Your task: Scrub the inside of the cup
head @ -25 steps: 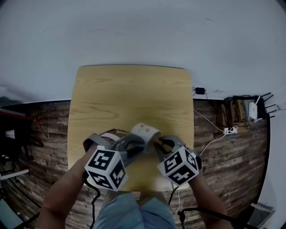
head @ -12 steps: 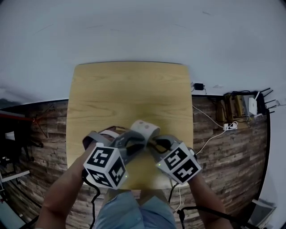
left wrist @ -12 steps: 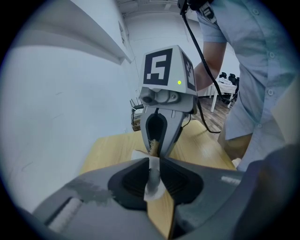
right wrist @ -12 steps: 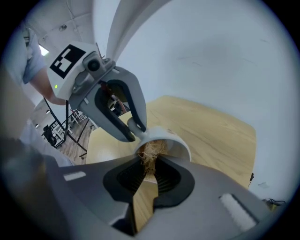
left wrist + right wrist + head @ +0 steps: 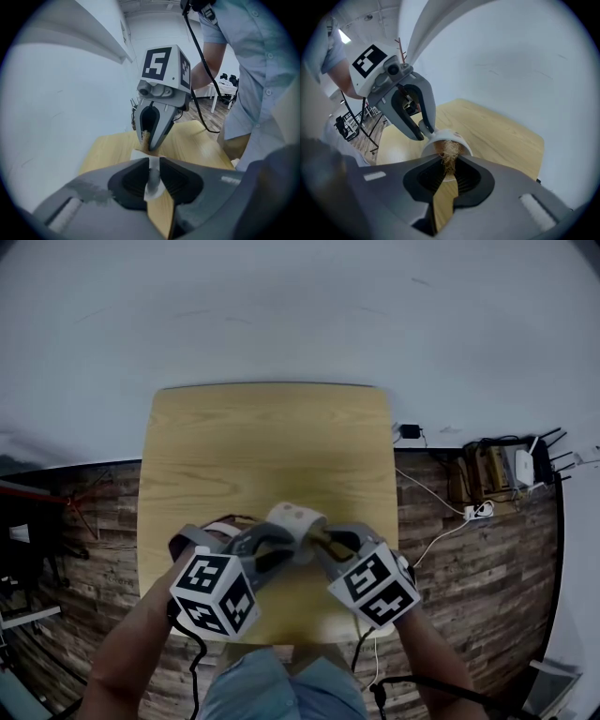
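Observation:
A white cup (image 5: 294, 518) is held up over the near part of the wooden table (image 5: 262, 446). My left gripper (image 5: 281, 542) is shut on the cup's wall; in the left gripper view that white wall (image 5: 152, 183) is pinched between my jaws (image 5: 153, 164). From the right, my right gripper (image 5: 319, 540) is shut on a tan fibrous scrubber (image 5: 449, 150). The fibres reach into the brown mouth of the cup (image 5: 430, 144). Opposite it, the left gripper (image 5: 423, 127) grips the cup's far side. The scrubber (image 5: 145, 136) also shows between the right gripper's jaws (image 5: 151, 144).
A pale wall rises behind the table's far edge. Wood-plank floor surrounds the table, with a power strip and cables (image 5: 480, 512) and a router (image 5: 523, 465) on the floor at the right. The person's shirt (image 5: 262, 79) is close behind the grippers.
The right gripper has twisted a little at the cup's mouth. Both grippers and the cup stay together and have drifted slightly left.

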`<state>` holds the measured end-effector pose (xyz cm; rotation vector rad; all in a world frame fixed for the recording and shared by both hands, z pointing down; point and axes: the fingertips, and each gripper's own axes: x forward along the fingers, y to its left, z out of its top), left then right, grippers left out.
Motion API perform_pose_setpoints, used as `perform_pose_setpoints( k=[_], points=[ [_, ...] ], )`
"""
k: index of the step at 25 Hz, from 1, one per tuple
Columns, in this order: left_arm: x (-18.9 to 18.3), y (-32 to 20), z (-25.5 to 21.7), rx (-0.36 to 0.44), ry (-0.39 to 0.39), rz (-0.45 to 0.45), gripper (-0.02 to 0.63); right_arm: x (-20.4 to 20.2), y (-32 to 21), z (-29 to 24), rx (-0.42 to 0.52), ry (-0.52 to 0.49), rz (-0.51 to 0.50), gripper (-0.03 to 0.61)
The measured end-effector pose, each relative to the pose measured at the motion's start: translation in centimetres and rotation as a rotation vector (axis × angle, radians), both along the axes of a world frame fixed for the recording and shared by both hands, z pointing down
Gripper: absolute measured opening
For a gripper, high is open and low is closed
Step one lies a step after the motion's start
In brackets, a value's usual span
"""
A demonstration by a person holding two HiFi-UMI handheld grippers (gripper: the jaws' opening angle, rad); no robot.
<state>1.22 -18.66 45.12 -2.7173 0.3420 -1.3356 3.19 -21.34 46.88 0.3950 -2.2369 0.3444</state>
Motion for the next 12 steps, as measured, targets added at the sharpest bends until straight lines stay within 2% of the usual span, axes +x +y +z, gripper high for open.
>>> perform_pose_setpoints(
  k=[5,12],
  points=[
    [-0.2,-0.1,-0.1,-0.001,0.009,-0.012,0.097,1.2,-0.9,0.5,0.039,0.02,0.012,0.049],
    [-0.7,-0.4,-0.3,-0.008,0.033,-0.049,0.097,2.4,0.1,2.2,0.014,0.041,0.027,0.049]
  ],
)
